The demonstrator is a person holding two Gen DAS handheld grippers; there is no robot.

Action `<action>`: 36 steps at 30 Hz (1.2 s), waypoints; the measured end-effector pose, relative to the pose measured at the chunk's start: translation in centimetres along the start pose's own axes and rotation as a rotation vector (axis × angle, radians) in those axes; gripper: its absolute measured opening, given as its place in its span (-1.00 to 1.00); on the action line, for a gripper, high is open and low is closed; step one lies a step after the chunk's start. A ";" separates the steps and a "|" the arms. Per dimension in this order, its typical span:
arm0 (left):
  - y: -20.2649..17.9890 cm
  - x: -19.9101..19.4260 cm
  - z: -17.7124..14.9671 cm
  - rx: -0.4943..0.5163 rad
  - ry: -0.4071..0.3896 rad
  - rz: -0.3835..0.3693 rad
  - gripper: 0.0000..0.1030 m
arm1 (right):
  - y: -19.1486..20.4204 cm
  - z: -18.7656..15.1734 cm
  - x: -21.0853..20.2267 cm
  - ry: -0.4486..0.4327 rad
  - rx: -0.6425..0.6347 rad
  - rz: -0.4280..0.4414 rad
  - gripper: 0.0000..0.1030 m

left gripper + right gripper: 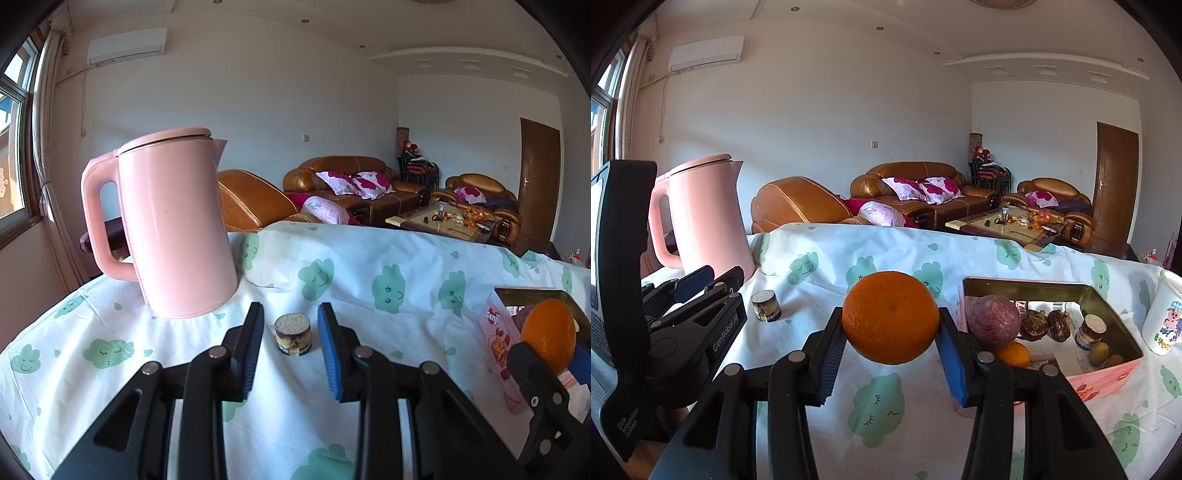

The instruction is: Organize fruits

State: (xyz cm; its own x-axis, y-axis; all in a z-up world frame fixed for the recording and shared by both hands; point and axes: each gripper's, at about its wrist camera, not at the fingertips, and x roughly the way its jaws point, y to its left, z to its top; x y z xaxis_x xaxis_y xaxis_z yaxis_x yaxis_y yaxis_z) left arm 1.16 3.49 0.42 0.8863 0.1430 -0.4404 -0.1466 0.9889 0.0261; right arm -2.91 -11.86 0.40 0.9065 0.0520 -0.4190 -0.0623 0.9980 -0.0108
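My right gripper [890, 323] is shut on a large orange [890, 302], held above the cloth just left of an open tin box [1108, 306]. Inside the box lie a purple passion fruit [993, 323], a small orange [1012, 354], dark dates [1045, 325], a small corked jar [1091, 330] and green fruits [1099, 350]. In the left wrist view the same large orange [548, 338] shows at the right edge in front of the box [495, 325]. My left gripper [291, 332] stands open and holds nothing. A second corked jar [293, 334] sits on the cloth beyond its fingertips, untouched.
A tall pink kettle [173, 225] stands at the table's back left. A white printed cup [1163, 317] is right of the box. The table carries a white cloth with green clouds [369, 266]. Sofas and a coffee table lie beyond the far edge.
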 end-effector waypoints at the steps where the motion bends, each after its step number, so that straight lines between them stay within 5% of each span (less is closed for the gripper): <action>1: -0.1 -0.1 -0.1 -0.009 0.008 -0.012 -0.36 | -0.1 0.0 -0.2 -0.002 -0.005 -0.002 -0.03; 36: -11.0 -4.3 -0.2 0.055 -0.012 -0.173 -0.36 | -9.5 -0.2 -3.2 -0.032 0.016 -0.100 -0.03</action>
State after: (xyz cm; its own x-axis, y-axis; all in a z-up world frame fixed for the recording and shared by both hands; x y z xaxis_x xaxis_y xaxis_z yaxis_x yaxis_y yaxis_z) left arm -1.08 -7.96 1.87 0.9016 -0.0289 -0.4315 0.0323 0.9995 0.0006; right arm -5.31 -21.48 1.62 0.9206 -0.0468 -0.3878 0.0353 0.9987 -0.0369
